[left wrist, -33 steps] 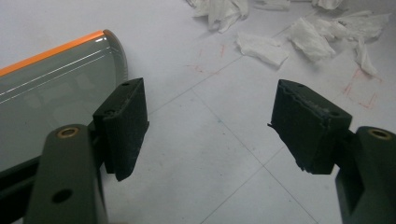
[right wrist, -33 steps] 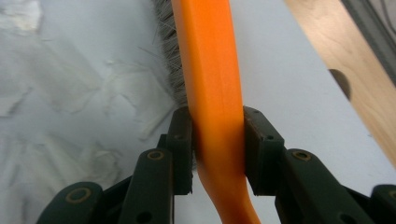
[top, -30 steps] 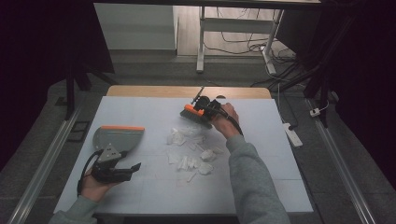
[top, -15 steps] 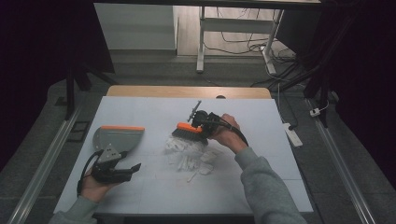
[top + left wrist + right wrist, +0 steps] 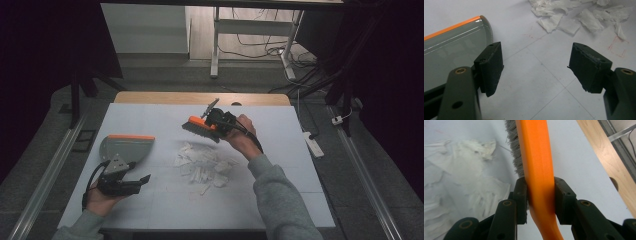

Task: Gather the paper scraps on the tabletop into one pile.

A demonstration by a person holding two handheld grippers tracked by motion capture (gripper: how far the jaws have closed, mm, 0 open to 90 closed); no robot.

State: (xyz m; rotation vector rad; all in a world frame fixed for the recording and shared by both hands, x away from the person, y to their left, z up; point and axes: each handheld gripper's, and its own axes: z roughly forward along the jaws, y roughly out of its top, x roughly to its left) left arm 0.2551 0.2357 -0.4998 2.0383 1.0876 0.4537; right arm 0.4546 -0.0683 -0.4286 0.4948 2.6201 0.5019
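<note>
We see the right gripper [image 5: 218, 125], its fingers [image 5: 521, 195] clamped on the orange-backed, grey-bristled hand brush [image 5: 200, 129], drawn back from the far side of the tabletop and lifted; the brush now hangs over the far edge of the torn white paper scraps [image 5: 202, 164], which lie gathered closer together.

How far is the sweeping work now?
Done: torn white paper scraps lie in one loose pile. In hand: the right gripper clamps the orange-backed grey-bristled brush above the table. Left: the open left gripper holds nothing beside the empty grey orange-edged dustpan.
</note>
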